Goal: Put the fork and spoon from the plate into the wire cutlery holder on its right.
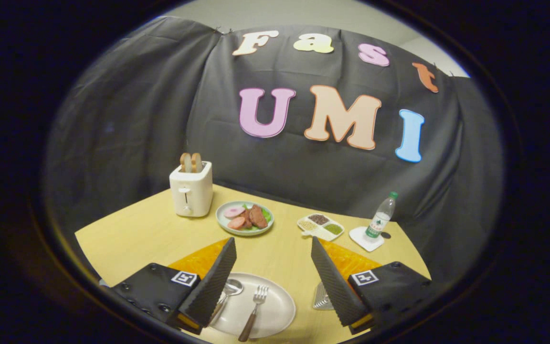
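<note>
Hovering fingers (273,282) spread wide, fork (254,306) and spoon (227,292) on plate (280,313) between them, holder (322,298) behind right finger.

The fork (255,308) lay on the plate (279,310) right of the spoon (227,292); the wire cutlery holder (322,298) stood just right of the plate.

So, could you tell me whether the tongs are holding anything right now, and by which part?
Nothing is held. The tongs are open above the plate; fork and spoon lie on it.
</note>
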